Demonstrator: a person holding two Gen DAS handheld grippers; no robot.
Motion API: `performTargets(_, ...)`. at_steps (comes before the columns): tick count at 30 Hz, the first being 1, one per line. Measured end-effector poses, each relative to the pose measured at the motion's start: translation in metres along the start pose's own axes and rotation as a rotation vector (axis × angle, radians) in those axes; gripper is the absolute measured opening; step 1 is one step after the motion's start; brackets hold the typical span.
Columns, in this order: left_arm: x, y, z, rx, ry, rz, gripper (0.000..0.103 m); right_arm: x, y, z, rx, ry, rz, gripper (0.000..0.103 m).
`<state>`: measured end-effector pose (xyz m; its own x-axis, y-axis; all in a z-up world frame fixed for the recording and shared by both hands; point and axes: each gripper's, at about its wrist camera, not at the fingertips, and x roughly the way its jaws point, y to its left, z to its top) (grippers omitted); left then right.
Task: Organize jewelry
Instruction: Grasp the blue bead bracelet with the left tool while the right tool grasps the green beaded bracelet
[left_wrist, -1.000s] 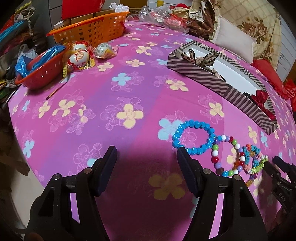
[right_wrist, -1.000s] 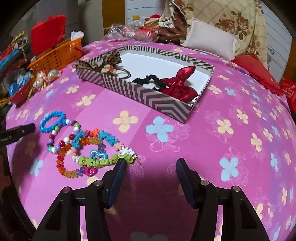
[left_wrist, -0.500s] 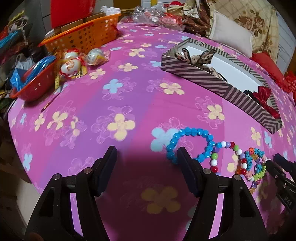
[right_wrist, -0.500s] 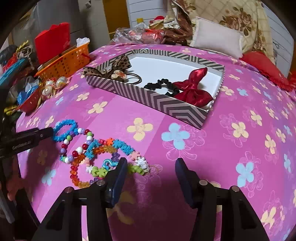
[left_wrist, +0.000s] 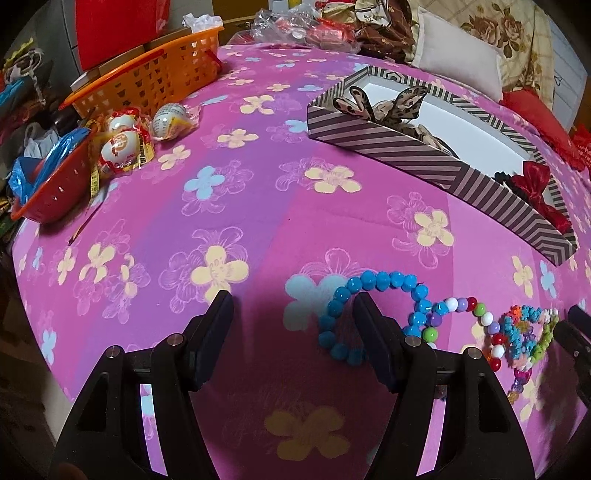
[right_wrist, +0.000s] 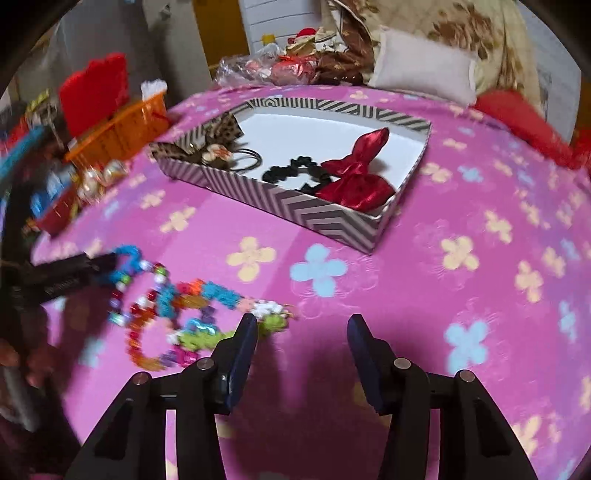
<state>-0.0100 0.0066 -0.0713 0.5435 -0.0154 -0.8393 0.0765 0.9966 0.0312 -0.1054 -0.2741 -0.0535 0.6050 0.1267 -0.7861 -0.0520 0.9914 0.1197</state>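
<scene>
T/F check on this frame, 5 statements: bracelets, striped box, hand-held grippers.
1. The blue bead bracelet lies on the pink cloth, outside the striped box. True.
2. The red bow sits in the orange basket. False: it lies in the striped box.
3. The left hand-held gripper is shut on the blue bead bracelet. False: it is open, one finger over the bracelet's loop.
4. The right hand-held gripper holds nothing. True.
5. The striped box is empty. False: it holds the red bow, a leopard bow and a black scrunchie.
</scene>
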Motion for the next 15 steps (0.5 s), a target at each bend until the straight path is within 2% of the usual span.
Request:
performTargets(5, 0.001, -0.001, 0.001, -0.004, 0.0, -0.009, 0.068, 0.01, 0.016, -0.001, -0.054, -0.026, 0.005, 0.05)
performTargets(6, 0.001, -0.001, 0.001, -0.004, 0.0, -0.011, 0.068, 0.011, 0.018, -0.001, -0.057, -0.036, 0.003, 0.047)
performTargets(7, 0.002, -0.001, 0.001, -0.006, 0.001, -0.015, 0.068, 0.012, 0.019, -0.002, -0.055, -0.042, 0.004, 0.036)
performTargets(8, 0.002, -0.001, 0.002, -0.01, 0.002, -0.02, 0.067, 0.012, 0.021, -0.003, -0.061, -0.049, -0.008, 0.032)
performTargets(9, 0.003, 0.0, 0.002, -0.015, 0.003, -0.034, 0.065, 0.012, 0.023, -0.003, -0.07, -0.046, -0.018, 0.023)
performTargets(10, 0.002, 0.0, 0.002, -0.014, -0.002, -0.038, 0.057, 0.012, 0.024, -0.002, -0.074, -0.043, -0.021, 0.022)
performTargets(11, 0.001, -0.002, 0.002, -0.001, -0.012, -0.043, 0.041, 0.012, 0.024, -0.003, -0.077, -0.04, -0.023, 0.021)
performTargets(12, -0.001, -0.005, 0.002, 0.017, -0.016, -0.055, 0.033, 0.01, 0.024, -0.004, -0.074, -0.036, -0.025, 0.021)
performTargets(13, -0.002, -0.008, 0.002, 0.03, -0.016, -0.063, 0.019, 0.009, 0.024, -0.004, -0.074, -0.034, -0.028, 0.017)
performTargets(14, -0.002, -0.011, 0.001, 0.042, -0.015, -0.068, 0.01, 0.008, 0.023, -0.004, -0.072, -0.031, -0.03, 0.007)
performTargets(15, -0.003, -0.015, 0.001, 0.058, -0.018, -0.066, 0.008, 0.006, 0.022, -0.004, -0.067, -0.037, -0.028, 0.008)
